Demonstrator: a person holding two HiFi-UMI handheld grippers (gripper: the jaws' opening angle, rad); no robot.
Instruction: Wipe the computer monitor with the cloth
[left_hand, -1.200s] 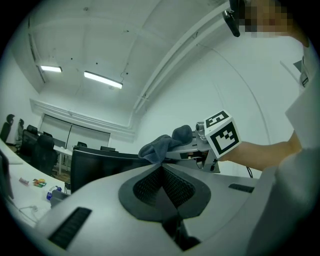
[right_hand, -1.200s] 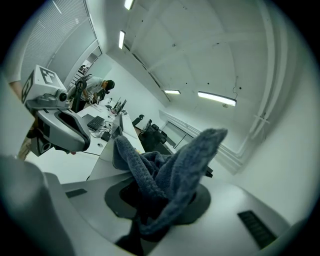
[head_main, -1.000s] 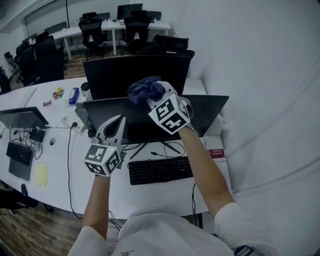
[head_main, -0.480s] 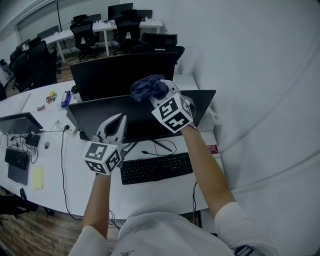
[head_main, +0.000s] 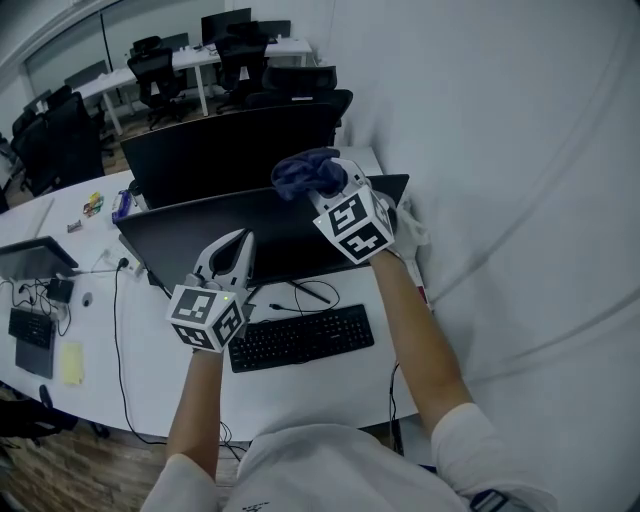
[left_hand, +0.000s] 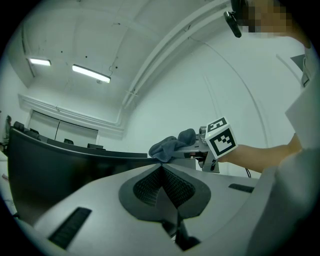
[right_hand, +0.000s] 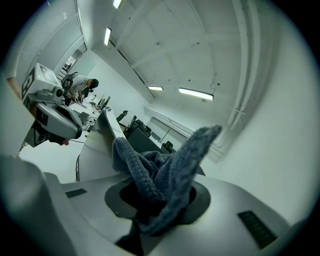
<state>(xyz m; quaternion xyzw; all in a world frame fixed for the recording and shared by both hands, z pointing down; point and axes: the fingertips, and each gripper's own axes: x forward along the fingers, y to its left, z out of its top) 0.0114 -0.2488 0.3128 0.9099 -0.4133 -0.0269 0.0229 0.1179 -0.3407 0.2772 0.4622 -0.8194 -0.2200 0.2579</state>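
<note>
The right gripper (head_main: 324, 186) slides the cloth (head_main: 303, 170) further right along the monitor (head_main: 195, 238) top edge, closing on its right corner.

Monitor (head_main: 190, 240): on the surface (head_main: 150, 370), screen facing near.
Second monitor (head_main: 230, 145): just behind it, on the far side.
Keyboard (head_main: 300, 338): on the surface, near side of the monitor.
Cloth (head_main: 305, 172): at the monitor's top edge, right part, in the right gripper (head_main: 322, 188).
Left gripper (head_main: 237, 245): before the screen, left of the cloth.
</note>
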